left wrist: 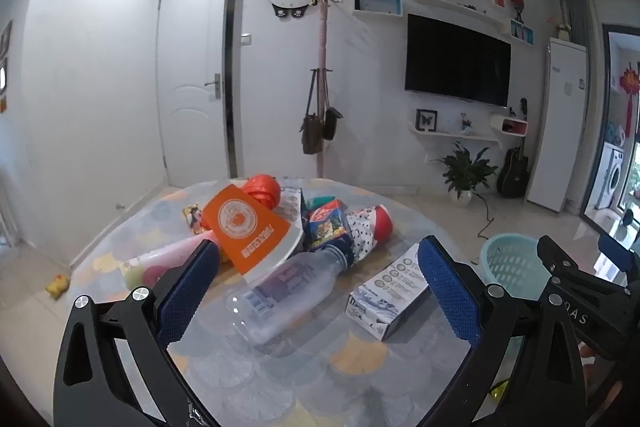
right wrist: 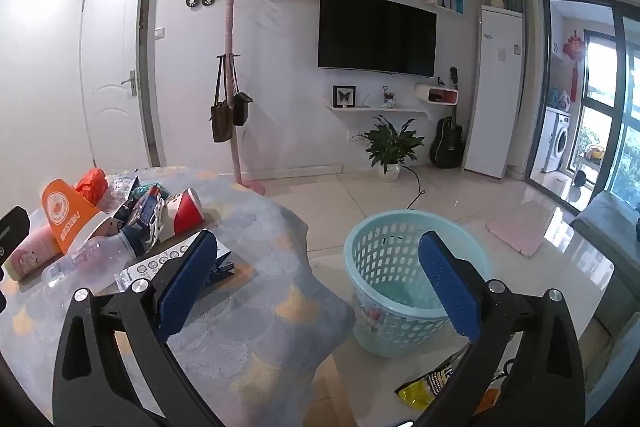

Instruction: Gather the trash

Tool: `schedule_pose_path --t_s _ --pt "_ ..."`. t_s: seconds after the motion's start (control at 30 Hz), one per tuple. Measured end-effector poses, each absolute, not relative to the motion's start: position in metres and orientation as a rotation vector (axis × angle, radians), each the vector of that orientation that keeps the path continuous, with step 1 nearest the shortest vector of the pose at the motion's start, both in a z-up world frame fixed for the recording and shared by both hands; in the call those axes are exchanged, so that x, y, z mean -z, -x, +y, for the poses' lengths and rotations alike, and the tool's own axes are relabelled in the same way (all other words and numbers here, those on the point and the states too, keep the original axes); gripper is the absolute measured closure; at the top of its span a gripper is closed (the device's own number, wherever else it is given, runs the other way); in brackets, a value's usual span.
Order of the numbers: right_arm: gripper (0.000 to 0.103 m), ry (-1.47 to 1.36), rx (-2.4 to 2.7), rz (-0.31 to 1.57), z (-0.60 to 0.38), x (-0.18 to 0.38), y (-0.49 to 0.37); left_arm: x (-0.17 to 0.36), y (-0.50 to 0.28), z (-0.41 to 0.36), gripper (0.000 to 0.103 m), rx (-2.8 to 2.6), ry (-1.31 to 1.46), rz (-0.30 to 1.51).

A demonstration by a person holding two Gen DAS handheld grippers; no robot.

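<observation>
A heap of trash lies on the round table (left wrist: 312,367): a clear plastic bottle (left wrist: 280,295), an orange paper cup (left wrist: 250,229), a pink cup (left wrist: 160,261), a red cup (left wrist: 378,223), a blue snack pack (left wrist: 328,225), an orange bag (left wrist: 262,189) and a white-blue carton (left wrist: 390,293). My left gripper (left wrist: 318,287) hovers open over the bottle and carton, holding nothing. My right gripper (right wrist: 318,287) hangs open past the table's edge (right wrist: 312,267), one finger before the light-blue basket (right wrist: 394,267). The same heap shows at left, led by the bottle (right wrist: 86,263).
The basket stands on the tiled floor right of the table, with a little trash inside. A yellow wrapper (right wrist: 424,389) lies on the floor near it, another yellow wrapper (left wrist: 58,285) left of the table. A pink mat (right wrist: 520,227), coat stand (right wrist: 234,75) and plant (right wrist: 390,147) lie farther off.
</observation>
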State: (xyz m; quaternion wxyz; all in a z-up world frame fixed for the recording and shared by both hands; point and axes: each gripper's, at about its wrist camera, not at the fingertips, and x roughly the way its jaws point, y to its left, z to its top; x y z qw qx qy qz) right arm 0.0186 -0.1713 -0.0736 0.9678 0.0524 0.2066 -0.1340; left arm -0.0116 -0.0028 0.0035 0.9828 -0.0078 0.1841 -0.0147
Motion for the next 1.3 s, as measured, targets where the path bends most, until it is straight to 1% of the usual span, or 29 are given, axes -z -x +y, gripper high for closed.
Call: schedule_pose_path --t_s 1.3 --pt "0.007 -0.117 0.25 0.397 -0.1671 0.0697 -0.0116 0.0014 0.0169 -0.0096 0.007 0.049 -0.013 0.372"
